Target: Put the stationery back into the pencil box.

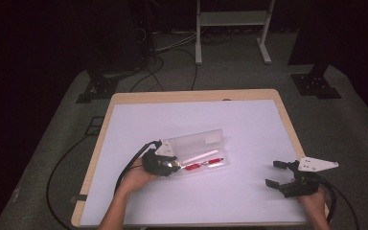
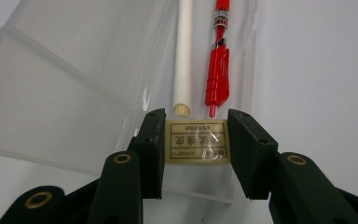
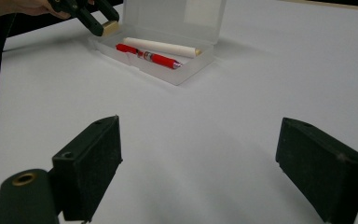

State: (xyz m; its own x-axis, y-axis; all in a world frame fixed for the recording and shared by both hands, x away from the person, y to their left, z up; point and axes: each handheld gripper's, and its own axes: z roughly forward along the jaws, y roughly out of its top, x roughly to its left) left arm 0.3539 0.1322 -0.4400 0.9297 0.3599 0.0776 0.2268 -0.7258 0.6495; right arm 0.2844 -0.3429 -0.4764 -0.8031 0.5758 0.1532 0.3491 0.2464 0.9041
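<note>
1. The left gripper [image 2: 196,140] is part-way closed, its two black jaws pressing on the sides of a small cream eraser [image 2: 197,147] with printed lettering on its wrapper.
2. The eraser sits at the left end of an open clear plastic pencil case [image 1: 197,155] lying near the middle of the white tabletop [image 1: 249,124].
3. Inside the case, just beyond the eraser, lie a white stick-like pen [image 2: 183,60] and a red pen [image 2: 217,70], side by side along the tray.
4. The case's clear lid [image 1: 196,140] stands open on the far side.
5. The right gripper [image 3: 200,168] has its jaws wide apart with nothing between them; it is at the near right of the tabletop, well apart from the case.
</note>
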